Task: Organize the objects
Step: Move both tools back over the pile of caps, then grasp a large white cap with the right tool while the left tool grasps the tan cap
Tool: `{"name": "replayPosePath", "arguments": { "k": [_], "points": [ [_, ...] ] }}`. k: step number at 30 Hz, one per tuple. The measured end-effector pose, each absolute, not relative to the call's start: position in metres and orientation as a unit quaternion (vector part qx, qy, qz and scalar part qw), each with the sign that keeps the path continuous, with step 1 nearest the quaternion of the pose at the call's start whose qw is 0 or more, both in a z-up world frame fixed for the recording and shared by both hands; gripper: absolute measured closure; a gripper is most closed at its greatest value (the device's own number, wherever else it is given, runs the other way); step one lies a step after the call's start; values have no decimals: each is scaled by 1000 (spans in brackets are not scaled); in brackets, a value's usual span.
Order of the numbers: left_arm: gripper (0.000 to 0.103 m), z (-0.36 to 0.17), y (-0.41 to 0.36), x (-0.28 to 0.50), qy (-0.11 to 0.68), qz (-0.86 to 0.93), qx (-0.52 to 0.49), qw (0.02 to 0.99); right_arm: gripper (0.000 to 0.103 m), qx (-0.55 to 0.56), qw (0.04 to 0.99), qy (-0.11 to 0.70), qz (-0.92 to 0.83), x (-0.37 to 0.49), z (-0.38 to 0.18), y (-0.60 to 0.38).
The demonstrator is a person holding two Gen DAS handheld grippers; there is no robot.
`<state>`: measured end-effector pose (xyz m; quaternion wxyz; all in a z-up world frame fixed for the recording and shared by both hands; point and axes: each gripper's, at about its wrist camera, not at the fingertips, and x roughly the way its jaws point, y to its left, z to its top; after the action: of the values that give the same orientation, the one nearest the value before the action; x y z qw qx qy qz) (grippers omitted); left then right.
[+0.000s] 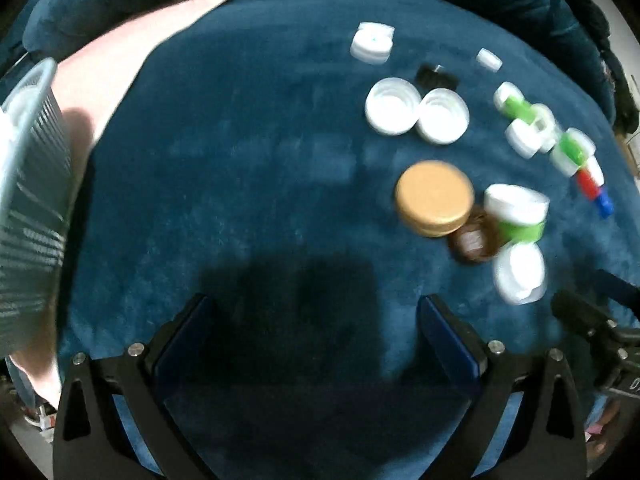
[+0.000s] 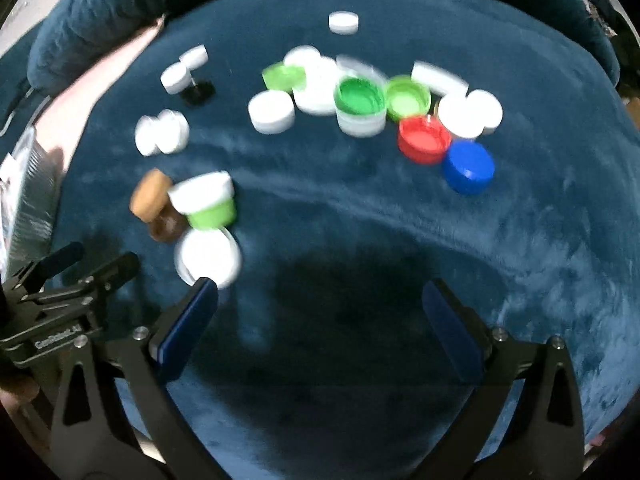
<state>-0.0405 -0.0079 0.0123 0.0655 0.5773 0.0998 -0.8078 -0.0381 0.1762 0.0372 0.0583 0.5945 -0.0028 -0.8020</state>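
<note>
Loads of loose plastic bottle caps and jar lids sit scattered on a dark blue plush fabric surface (image 1: 240, 160), and both views are pretty motion-blurred. Going left to right in the left wrist view: a pale grey slatted plastic basket (image 1: 28, 184) sits at the far left edge, tilted, next to a pinkish cushion-like thing (image 1: 120, 52). The left gripper (image 1: 312, 320) has its blue-padded jaws spread wide with nothing between them — just shadowed fabric. Further right there's a pair of wide white screw lids (image 1: 416, 112) touching each other, then a round gold metal lid (image 1: 434, 198) leaning against a small brown cap (image 1: 474, 242), with a white-and-green tub-shaped cap (image 1: 516, 212) just beside those.

Over in the right wrist view, the right gripper (image 2: 320, 304) is also wide open and empty, its left pad near a big white round lid (image 2: 208, 256). To the right lie a green-lined white cap (image 2: 360, 106), a red plastic cap (image 2: 424, 140) and a solid blue plastic cap (image 2: 468, 166) — red and blue touching.
</note>
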Motion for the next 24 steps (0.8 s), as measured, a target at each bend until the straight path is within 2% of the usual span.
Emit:
{"name": "replayPosePath", "arguments": {
  "k": [9,12,16,20,21,24],
  "points": [
    [0,11,-4,-37,108,-820,556,77,0,600,68,-11,-797,-37,17,186],
    [0,12,-4,-38,114,-819,556,78,0,602,82,4,-794,-40,28,181],
    [0,11,-4,-38,112,-819,557,77,0,543,144,-41,-826,-47,62,170],
    [0,9,-14,-36,116,-819,559,64,1,549,162,-23,-820,-59,61,145],
    [0,10,-13,-35,117,-818,559,62,2,554,161,-16,-817,-64,57,141],
    [0,10,-14,-36,116,-816,563,59,17,562,161,0,-812,-80,50,127]
  ]
}}
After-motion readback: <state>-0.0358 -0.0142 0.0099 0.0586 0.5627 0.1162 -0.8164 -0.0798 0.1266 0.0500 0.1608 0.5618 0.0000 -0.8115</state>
